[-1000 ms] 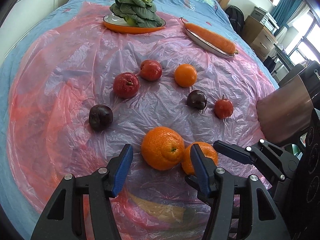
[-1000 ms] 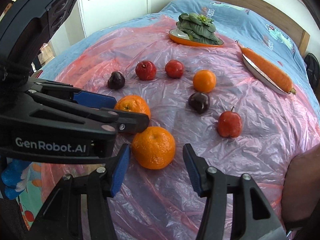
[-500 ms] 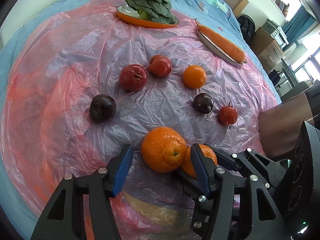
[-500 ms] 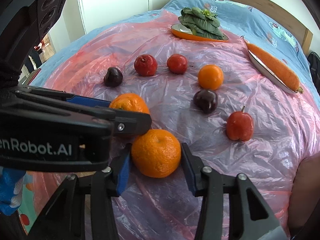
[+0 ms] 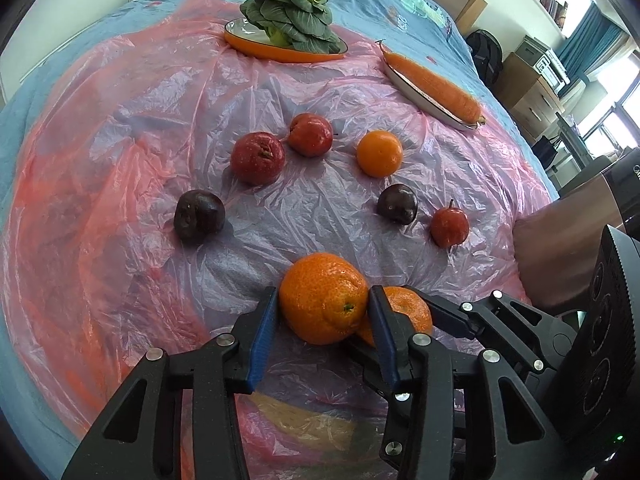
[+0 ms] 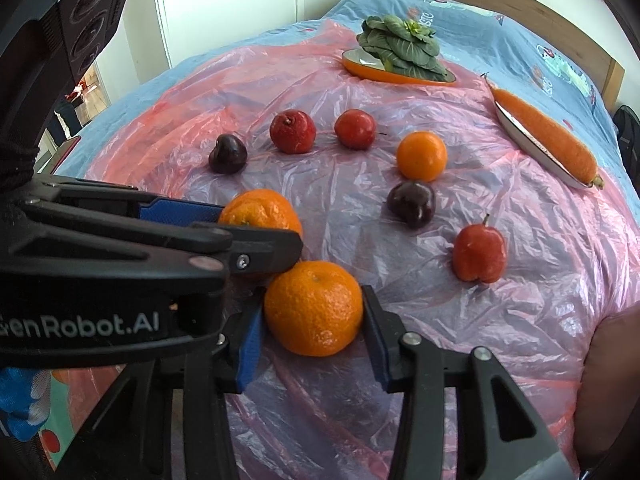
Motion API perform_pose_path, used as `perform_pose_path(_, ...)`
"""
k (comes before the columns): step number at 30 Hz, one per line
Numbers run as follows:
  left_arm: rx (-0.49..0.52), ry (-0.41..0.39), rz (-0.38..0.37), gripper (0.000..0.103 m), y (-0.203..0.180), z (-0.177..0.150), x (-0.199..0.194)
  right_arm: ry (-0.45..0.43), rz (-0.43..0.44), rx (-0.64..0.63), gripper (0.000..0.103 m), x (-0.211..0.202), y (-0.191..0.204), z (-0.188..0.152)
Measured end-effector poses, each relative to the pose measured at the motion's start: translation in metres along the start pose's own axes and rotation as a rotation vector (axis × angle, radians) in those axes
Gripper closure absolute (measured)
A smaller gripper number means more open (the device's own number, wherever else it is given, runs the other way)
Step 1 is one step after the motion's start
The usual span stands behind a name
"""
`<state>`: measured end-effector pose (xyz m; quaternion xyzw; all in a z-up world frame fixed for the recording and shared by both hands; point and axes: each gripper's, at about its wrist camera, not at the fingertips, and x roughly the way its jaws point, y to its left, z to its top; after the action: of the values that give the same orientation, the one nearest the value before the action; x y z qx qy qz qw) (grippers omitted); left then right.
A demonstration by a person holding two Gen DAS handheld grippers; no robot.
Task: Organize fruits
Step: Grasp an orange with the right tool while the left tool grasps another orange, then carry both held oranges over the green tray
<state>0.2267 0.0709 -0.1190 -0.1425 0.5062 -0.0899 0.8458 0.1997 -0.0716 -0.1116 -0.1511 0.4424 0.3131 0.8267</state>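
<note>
On the pink plastic sheet (image 5: 120, 160) spread over the bed, two big oranges sit side by side at the near edge, and each one is being taken by its own tongs. The left tongs (image 5: 322, 312) are seen closing on the left orange (image 5: 322, 298), with the blue pads right up against both sides of the peel, so it looks gripped or as good as. The right tongs (image 6: 314, 320) are closing too, around the right orange (image 6: 314, 308); the pads are touching its sides there as well. Neither fruit appears to have been lifted off the sheet yet.

As for progress, not much sorting can be called done. A smaller orange (image 5: 379, 153) is still out in the middle, well apart from the two big ones. Two red apples (image 5: 258, 157) lie close together further back, while a third red fruit (image 5: 449, 227) is off to the right beside a dark plum (image 5: 397, 203). Another dark plum (image 5: 199, 216) is left alone on the far left. So like is not yet grouped with like. The greens (image 5: 288, 16) and the carrot (image 5: 434, 84) are already on their own plates at the back. Where the oranges are meant to go can't be told.
</note>
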Motion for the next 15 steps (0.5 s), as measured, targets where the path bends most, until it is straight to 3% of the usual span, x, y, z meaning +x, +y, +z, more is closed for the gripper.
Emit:
perform_pose_path(9,-0.008,-0.025,-0.005,0.064,-0.001,-0.002,-0.018,-0.016,0.0,0.017,0.057,-0.016,-0.003,-0.001)
perform_pose_path(15,0.039,-0.047,0.013,0.064,-0.008,-0.01,-0.038,-0.015,-0.006,0.045,0.057,-0.033,-0.004,-0.01)
